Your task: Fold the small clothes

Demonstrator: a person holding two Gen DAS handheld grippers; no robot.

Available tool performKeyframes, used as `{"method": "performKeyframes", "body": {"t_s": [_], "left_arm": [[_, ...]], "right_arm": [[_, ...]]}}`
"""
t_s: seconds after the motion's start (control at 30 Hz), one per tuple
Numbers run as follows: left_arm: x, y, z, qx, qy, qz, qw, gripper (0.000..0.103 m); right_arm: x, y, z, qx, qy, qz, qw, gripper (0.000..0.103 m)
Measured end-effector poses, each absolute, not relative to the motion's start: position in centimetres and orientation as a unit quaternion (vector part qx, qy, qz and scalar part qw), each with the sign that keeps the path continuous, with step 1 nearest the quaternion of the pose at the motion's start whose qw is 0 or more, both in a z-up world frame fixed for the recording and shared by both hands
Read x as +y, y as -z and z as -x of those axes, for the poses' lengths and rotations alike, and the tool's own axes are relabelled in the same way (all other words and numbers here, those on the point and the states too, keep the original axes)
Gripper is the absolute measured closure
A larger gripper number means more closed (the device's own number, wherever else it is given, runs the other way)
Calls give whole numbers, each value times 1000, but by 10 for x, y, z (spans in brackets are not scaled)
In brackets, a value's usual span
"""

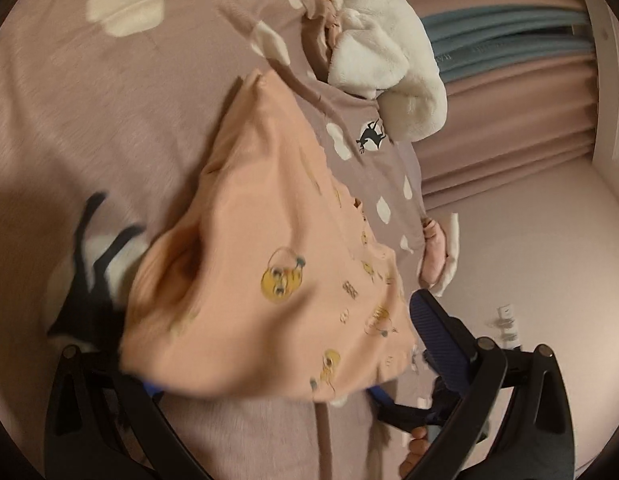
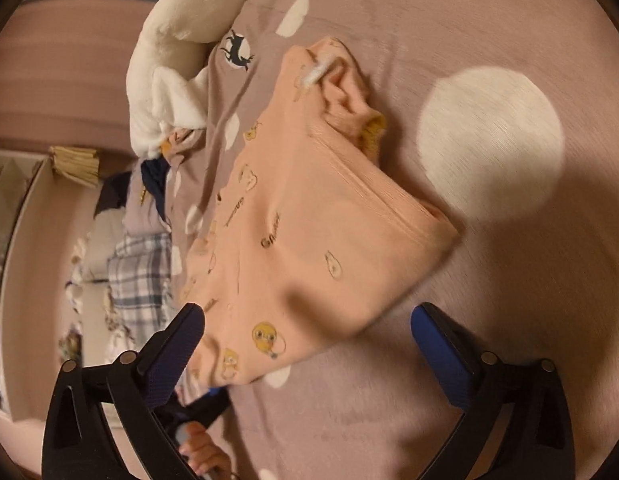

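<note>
a small peach-orange garment (image 2: 309, 240), printed with little yellow cartoon figures and scattered brown lettering, is seen lying folded over on itself on the mauve bedspread (image 2: 489, 340). a thick doubled edge is shown along one side, and a bunched end with a yellow ribbed cuff and a white tag is turned away from the right wrist view. its surface is rumpled and blurred in places.
</note>
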State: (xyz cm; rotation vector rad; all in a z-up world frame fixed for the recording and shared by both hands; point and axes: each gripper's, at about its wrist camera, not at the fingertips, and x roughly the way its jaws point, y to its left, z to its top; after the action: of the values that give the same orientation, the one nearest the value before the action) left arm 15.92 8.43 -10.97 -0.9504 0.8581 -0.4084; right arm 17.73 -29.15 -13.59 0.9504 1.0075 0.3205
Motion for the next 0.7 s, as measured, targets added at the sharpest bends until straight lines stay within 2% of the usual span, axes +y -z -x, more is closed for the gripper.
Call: {"method": "performKeyframes", "body": {"t_s": [0.27,0.37,0.4,0.43,0.47,0.5,0.53,0.6,0.63,0.67,0.7], "left_arm": [[86,114,-169,377,196,453,784,1],[80,113,-174,385,184,432,794,6],[79,113,-174,389,175,423,800,13],[79,114,-175,394,167,415,803,28],[79,116,-176,401,150,401,809,38],[79,118,-178,407,139,393,813,57],[81,122,-180,414,129,388,813,68],[84,126,-182,416,124,392,811,75],[84,126,-182,416,125,391,811,80],[83,125,-182,420,124,383,813,83],[79,124,-183,425,120,367,819,87]], "right_arm": [[-288,135,-203,437,-139,-423,781,0],[-281,133,-207,434,-131,-392,801,0],[-281,133,-207,432,-129,-383,806,0],[-278,132,-208,429,-125,-373,813,0],[-277,132,-208,428,-121,-366,818,0],[-275,132,-209,426,-116,-357,823,0],[-272,131,-208,425,-110,-344,830,3],[-266,127,-205,423,-83,-307,848,25],[-259,124,-203,426,-51,-259,865,52],[-251,123,-201,428,-24,-205,880,65],[-247,122,-199,425,-23,-185,886,70]]}}
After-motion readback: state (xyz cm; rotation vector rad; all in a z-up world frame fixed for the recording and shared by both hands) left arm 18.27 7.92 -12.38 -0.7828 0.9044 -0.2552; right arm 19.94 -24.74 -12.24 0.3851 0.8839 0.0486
